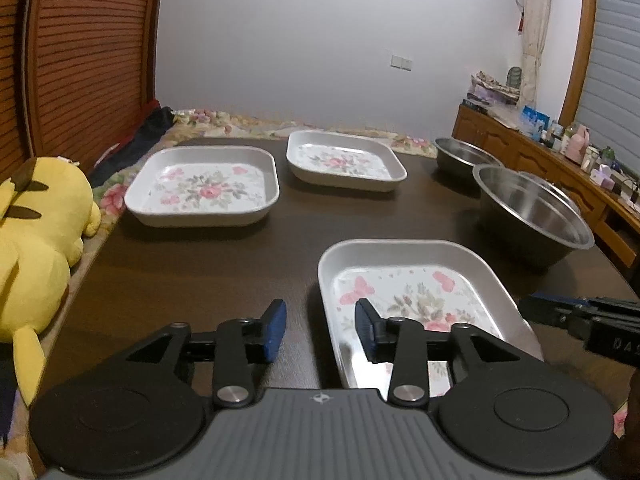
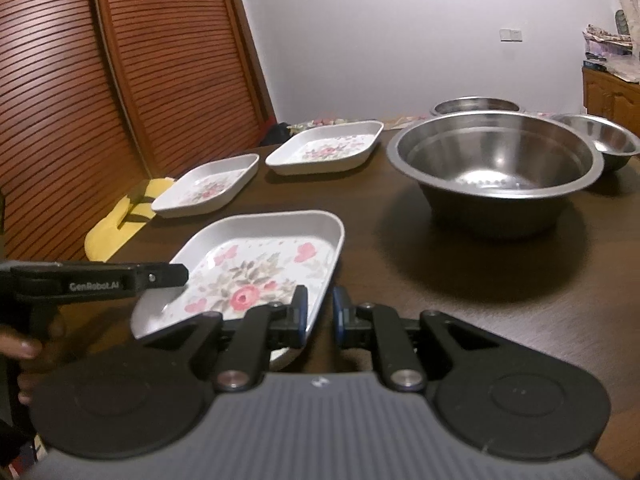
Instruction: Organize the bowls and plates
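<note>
Both grippers straddle opposite rims of the nearest white square floral plate [image 2: 256, 264]: left gripper [image 1: 320, 330] wide open, right gripper [image 2: 320, 314] narrowly open, neither clamped. Next: close, lift, stack toward the far floral plates [image 1: 202, 186].

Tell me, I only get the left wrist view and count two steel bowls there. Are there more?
Observer: Yes, a third, small steel bowl sits just right of the large steel bowl.
Operator: And what is that other tool at my right edge doing?
Observer: The right tool straddles the right rim of the near floral plate, one finger inside, one outside, with a gap between them.
</note>
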A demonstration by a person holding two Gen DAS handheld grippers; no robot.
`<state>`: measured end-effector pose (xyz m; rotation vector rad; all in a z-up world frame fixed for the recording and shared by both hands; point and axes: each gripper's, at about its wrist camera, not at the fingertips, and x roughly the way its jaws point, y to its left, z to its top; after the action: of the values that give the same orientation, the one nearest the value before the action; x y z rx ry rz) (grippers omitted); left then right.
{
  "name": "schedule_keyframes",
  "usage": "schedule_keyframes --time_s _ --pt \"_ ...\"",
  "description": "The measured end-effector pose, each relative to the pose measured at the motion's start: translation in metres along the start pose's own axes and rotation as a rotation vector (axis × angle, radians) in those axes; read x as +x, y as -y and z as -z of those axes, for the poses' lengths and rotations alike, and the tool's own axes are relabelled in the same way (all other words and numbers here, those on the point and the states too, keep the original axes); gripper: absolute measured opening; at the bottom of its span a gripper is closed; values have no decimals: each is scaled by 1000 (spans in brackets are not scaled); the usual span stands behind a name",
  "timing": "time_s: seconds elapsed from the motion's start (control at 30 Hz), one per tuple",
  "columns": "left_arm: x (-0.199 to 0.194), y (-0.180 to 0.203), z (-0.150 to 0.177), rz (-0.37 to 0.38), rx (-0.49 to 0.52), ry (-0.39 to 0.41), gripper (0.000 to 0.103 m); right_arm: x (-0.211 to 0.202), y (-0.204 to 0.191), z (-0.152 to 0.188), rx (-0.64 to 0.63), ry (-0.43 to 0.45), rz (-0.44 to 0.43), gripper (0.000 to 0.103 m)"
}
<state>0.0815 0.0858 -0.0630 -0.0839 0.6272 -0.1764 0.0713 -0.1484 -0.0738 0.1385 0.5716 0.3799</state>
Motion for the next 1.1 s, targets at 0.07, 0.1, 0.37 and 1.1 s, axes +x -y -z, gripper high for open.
schedule_keyframes --time_s 0.07,0.1,0.37,1.1 --pt "-2 -1 -5 -2 1 10 47 -3 1 -3 -1 11 2 15" --pt "-3 -2 -8 -5 1 14 47 -4 2 -6 -1 20 3 15" --pt "-12 -1 -28 -16 28 59 67 -17 2 -30 -19 80 -14 35" --pt "53 -117 -97 -40 61 23 60 82 -72 -110 -139 -73 -209 51"
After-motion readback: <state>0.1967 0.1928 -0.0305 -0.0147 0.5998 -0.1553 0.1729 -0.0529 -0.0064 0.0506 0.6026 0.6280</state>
